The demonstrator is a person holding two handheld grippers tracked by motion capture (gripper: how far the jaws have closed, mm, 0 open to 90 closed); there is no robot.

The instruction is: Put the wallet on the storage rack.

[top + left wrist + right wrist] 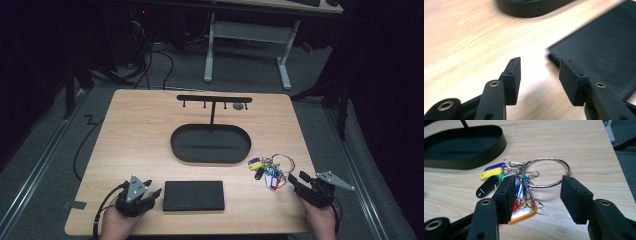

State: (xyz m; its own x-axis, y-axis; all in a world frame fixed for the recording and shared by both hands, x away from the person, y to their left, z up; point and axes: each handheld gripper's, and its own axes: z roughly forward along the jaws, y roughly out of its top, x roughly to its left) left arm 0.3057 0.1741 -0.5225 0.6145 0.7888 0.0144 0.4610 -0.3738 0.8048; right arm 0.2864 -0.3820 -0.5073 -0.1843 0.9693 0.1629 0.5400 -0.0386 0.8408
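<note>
Fingers (509,195) of right gripper (536,200) wide, nothing held – key bunch (524,185) on counter (574,145) just ahead, near tray (461,162). Approx. centre over big ring (564,165), lower, then close. Left gripper (539,80) open too, by black pad (604,50).

Both the left gripper (151,194) and the right gripper (296,181) are matt black, each topped behind the fingers by a grey three-cornered plate; brass-ringed holes sit below the flat rectangular pads (506,197); a black cable trails back from each; small screw holes dot the pad mounts.
</note>
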